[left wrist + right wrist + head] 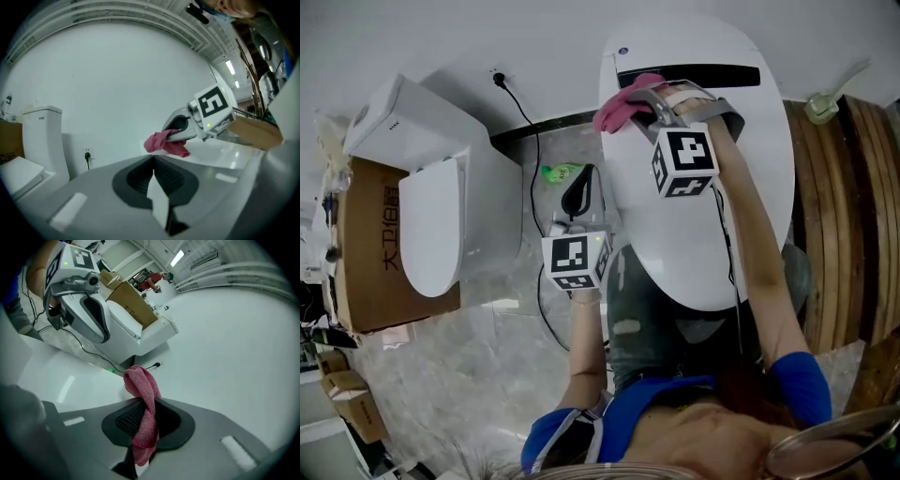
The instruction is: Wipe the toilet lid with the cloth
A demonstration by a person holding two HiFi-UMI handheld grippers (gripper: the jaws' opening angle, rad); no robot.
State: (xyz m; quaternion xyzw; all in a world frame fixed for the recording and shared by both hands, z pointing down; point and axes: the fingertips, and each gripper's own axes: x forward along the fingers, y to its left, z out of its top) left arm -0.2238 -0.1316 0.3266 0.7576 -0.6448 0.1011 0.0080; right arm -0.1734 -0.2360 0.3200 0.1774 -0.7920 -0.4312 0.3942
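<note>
Right gripper [654, 101] is clamping its jaws tight on the one pink cloth [619, 108] at the far left edge of the toilet lid [694, 253], leaving nearly the whole lid lying bare toward the near side. Two toilets are showing, this one and a second toilet [431, 216] off left. The left gripper [578, 195] is hanging just left of the lid, jaws pressed together with nothing in them.

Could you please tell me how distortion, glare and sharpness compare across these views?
Head view: soft even light, mildly bent edges, no harsh glare on the toilet lid. Left gripper view: heavy fisheye, black corners; the left tongs look soft up close, the pink cloth beyond clearer. Right gripper view: same fisheye, pale reflected streaks on the lid, cloth weave crisp in the right tongs.
</note>
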